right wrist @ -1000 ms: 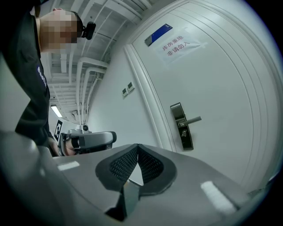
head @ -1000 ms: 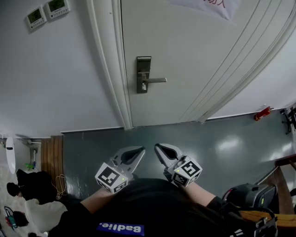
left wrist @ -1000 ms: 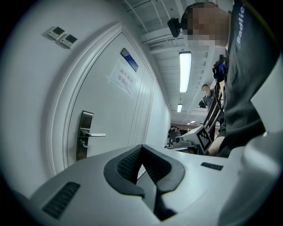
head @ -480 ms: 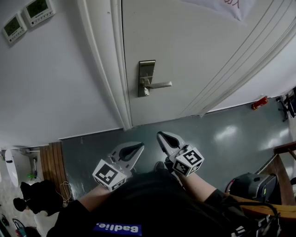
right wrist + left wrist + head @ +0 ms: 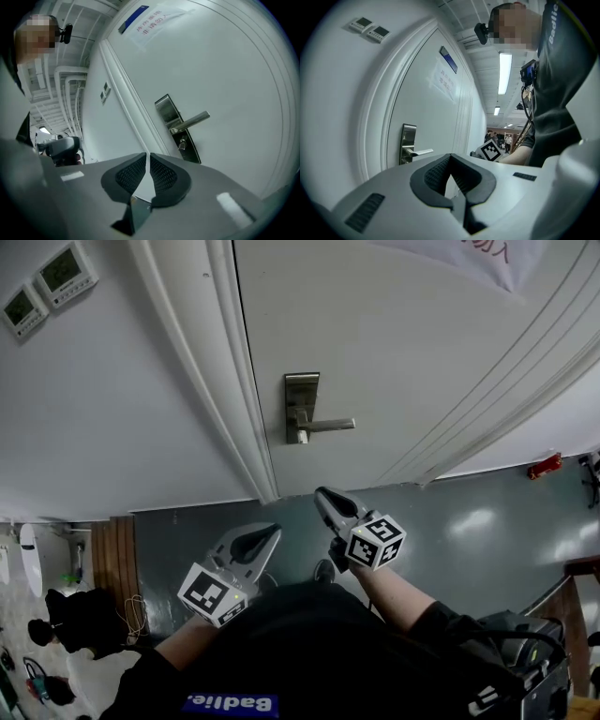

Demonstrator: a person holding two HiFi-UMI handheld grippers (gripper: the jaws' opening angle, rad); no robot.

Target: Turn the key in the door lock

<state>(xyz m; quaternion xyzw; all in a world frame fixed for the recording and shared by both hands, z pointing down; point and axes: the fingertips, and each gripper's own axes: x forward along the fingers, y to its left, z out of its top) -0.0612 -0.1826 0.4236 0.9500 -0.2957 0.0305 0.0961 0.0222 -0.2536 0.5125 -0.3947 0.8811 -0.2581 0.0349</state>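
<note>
Now key (image 5: 182, 146) sits in door lock (image 5: 165, 108), below handle (image 5: 194, 120).

Left tool (image 5: 272, 532), right tool (image 5: 322, 493): both closed, empty.

Head view looks down, gripper views forward — all share the door lock (image 5: 302, 407).

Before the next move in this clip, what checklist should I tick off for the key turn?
1. Key in the lock plate, under the lever handle: ok.
2. Right tongs empty: ok.
3. Right tongs open to take the key: not ok, shut.
4. Right tongs at the key: not ok, short of the door.
5. Left tongs clear of the lock plate: ok, shut and empty.
6. Door latched: cannot tell.
</note>
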